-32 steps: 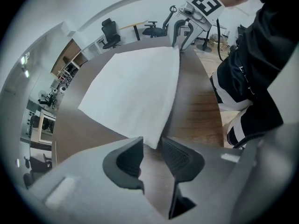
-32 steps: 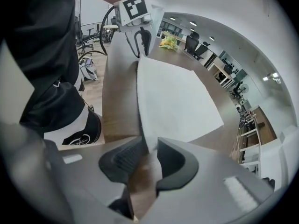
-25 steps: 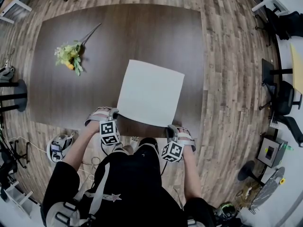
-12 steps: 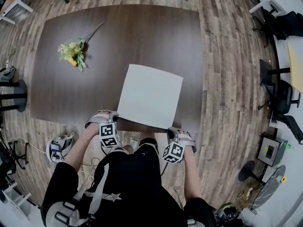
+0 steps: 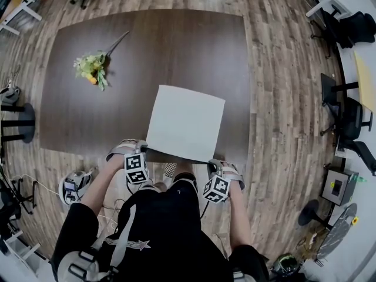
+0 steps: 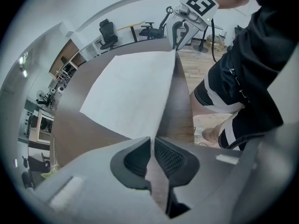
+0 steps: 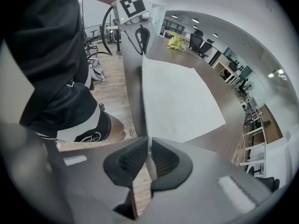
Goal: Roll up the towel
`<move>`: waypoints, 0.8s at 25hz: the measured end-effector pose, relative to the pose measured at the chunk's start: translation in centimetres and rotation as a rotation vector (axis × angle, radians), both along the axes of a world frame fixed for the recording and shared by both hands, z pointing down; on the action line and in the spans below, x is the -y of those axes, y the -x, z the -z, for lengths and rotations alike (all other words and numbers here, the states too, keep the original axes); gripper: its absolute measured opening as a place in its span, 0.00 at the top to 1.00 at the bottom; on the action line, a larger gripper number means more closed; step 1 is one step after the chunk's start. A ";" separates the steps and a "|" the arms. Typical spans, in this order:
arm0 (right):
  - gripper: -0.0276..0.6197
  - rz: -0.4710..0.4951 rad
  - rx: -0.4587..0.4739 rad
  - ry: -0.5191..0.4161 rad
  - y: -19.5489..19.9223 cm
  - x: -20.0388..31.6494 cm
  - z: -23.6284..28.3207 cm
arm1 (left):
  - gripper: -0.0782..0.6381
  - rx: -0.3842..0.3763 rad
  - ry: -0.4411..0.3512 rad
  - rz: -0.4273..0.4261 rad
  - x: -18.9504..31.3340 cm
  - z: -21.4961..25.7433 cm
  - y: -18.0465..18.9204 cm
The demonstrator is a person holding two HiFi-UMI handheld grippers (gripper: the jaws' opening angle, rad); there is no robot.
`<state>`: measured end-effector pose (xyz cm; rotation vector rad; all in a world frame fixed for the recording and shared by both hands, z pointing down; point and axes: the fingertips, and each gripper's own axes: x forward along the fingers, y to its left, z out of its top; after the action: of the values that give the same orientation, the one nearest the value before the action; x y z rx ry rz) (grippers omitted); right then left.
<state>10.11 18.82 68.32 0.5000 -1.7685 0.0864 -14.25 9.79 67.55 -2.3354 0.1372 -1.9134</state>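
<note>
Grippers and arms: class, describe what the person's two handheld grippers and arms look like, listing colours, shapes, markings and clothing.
The left gripper and right gripper both have light grey bodies, and each carries a white marker cube printed with black squares. Their pads are black, ribbed and wedge-shaped. The person wears a black short-sleeved shirt and black shorts with white stripes.

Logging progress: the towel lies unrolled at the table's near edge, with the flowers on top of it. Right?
No: the head view shows the flowers on the bare table, apart from the towel, which does lie unrolled at the near edge.
</note>
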 end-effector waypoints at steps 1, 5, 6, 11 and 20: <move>0.91 -0.003 0.004 0.002 0.0 0.1 0.1 | 0.84 0.000 -0.003 0.001 0.2 0.1 -0.1; 0.91 -0.017 0.020 0.011 -0.2 0.8 0.8 | 0.84 -0.003 -0.003 0.012 0.7 0.4 -0.2; 0.91 -0.019 0.023 0.011 -0.2 1.0 0.9 | 0.84 -0.005 -0.005 0.014 0.9 0.5 -0.3; 0.91 -0.026 0.032 0.006 -0.6 2.3 0.9 | 0.84 -0.002 -0.002 0.024 2.0 0.5 -0.7; 0.91 -0.030 0.028 -0.003 -1.1 3.8 0.1 | 0.84 0.005 -0.011 0.043 3.4 -0.4 -1.0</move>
<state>11.25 15.00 68.24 0.5300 -1.7891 0.1126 -13.22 6.38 67.94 -2.3390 0.1983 -1.9327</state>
